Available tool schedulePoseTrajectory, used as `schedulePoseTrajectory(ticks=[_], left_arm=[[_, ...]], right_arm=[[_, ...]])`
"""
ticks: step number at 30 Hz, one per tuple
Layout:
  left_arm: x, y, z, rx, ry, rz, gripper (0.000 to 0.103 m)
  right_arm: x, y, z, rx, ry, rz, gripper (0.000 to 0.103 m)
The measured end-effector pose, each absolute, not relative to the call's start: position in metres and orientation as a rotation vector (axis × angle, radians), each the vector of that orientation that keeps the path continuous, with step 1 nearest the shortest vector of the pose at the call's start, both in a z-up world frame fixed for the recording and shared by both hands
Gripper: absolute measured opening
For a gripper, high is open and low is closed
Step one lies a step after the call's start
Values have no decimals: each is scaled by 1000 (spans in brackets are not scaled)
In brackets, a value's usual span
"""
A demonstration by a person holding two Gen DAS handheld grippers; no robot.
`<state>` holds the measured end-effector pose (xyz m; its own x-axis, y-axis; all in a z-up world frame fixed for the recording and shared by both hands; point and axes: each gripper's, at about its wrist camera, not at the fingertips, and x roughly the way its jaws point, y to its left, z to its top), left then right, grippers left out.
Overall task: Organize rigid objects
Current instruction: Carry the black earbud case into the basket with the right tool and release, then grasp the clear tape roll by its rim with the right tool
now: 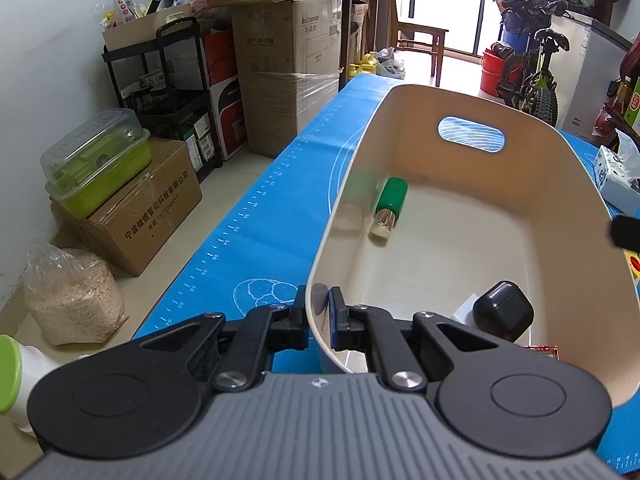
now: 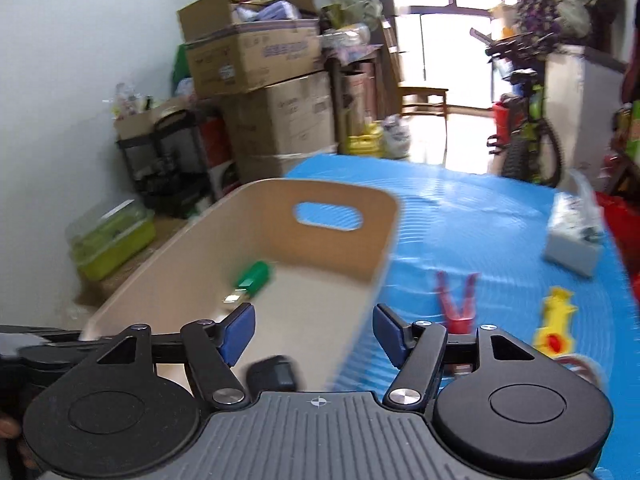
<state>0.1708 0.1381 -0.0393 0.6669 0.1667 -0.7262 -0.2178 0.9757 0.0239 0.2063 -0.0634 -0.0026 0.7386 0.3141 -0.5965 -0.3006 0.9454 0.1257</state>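
1. Nearest my left camera, the left tool [image 1: 319, 312] is pinching the near wall of the beige bin [image 1: 532, 184], one finger outside, one inside, steadying it on the blue desk [image 1: 256, 216].
2. My right tool [image 2: 314, 334] is standing spread and empty over the bin's near end.
3. Inside the bin, a green-capped bottle [image 1: 390, 208] and a black case [image 1: 503, 310] are lying well apart.
4. Beyond the bin, on the desk, a red clip [image 2: 458, 298] and a yellow toy [image 2: 556, 322] are waiting.
5. I am judging both light, stiff plastic; the clip looks best taken across its joined base, the toy across its narrow middle, since glossy surfaces may slip.
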Motion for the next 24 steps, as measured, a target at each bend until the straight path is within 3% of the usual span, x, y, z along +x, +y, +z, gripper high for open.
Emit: schedulePoseTrajectory(ticks=[24], left_arm=[[170,139,-40,-66,810,226,11]], right_arm=[[248,-212,-66,-66,842,-66,74]])
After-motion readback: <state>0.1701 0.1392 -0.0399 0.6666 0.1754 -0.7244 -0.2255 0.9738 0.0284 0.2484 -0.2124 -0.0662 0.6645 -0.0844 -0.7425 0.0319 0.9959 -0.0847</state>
